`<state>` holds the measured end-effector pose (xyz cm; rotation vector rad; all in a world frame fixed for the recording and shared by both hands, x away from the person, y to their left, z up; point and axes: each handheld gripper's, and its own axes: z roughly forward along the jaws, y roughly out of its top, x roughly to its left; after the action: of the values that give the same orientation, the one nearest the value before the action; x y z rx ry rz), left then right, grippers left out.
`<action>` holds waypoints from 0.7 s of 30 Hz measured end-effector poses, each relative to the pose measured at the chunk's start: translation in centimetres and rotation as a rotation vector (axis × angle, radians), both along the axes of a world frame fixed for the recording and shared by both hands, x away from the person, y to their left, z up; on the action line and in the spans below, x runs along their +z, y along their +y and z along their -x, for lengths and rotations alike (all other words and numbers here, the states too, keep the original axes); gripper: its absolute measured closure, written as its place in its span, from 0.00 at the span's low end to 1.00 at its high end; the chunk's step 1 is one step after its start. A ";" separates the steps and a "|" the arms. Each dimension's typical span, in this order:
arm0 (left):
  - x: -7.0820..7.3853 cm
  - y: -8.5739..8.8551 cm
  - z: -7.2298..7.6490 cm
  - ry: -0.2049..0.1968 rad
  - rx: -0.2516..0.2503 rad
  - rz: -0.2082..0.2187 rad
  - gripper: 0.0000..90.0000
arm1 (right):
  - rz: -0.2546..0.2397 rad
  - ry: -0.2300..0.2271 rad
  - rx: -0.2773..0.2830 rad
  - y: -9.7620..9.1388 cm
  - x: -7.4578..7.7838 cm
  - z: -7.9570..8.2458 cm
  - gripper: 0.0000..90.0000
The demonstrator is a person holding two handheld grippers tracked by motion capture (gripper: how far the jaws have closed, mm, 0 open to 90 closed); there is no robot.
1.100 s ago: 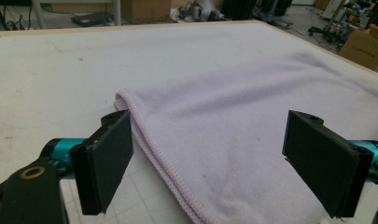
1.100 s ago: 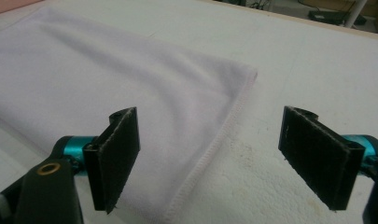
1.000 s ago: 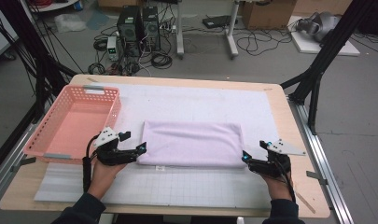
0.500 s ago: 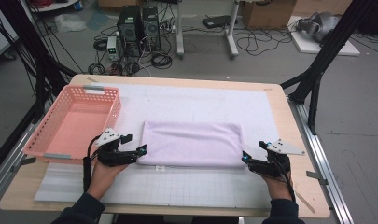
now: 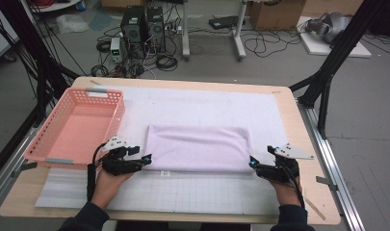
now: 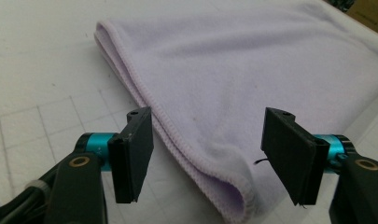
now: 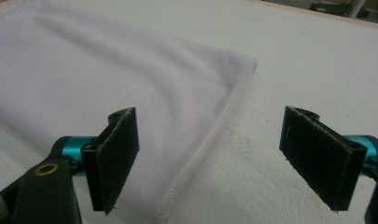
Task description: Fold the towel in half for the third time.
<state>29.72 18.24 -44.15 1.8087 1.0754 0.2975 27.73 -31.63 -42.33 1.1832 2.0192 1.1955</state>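
Both grippers are standing apart at the folded lavender towel's (image 5: 198,147) near corners, left gripper (image 6: 210,158) just closing, right gripper (image 7: 224,158) risking pinching one layer only.

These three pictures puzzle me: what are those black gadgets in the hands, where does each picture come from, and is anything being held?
No robot here: a person holds a hand tool with two-jawed tongs in each hand. The high view looks down on the table from above the person. There the left tongs and right tongs sit at the near corners of a folded lilac towel. A pink basket stands to the left.

The other two pictures come from small cameras riding on the tools, looking along their black jaws. In the left gripper view the towel's folded corner lies between the jaws, which have just been closing but do not press it. In the right gripper view the jaws stand wide around the towel's stitched edge. Nothing is gripped.
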 end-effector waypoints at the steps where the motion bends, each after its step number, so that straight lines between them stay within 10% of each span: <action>1: -0.1 0.0 0.0 0.012 -0.004 -0.008 0.40 | -0.001 0.003 -0.001 0.0 0.0 0.0 0.21; 13: -0.7 -0.9 0.8 0.071 -0.014 -0.108 0.52 | 0.007 0.004 0.020 0.6 0.0 -0.2 0.21; 21: -1.0 -1.3 1.1 0.024 -0.034 -0.137 0.63 | 0.004 0.010 0.055 1.6 0.1 -0.8 0.21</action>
<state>28.67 16.94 -45.17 1.9542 1.0619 0.3367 28.55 -30.01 -42.25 1.1406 2.0733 1.2141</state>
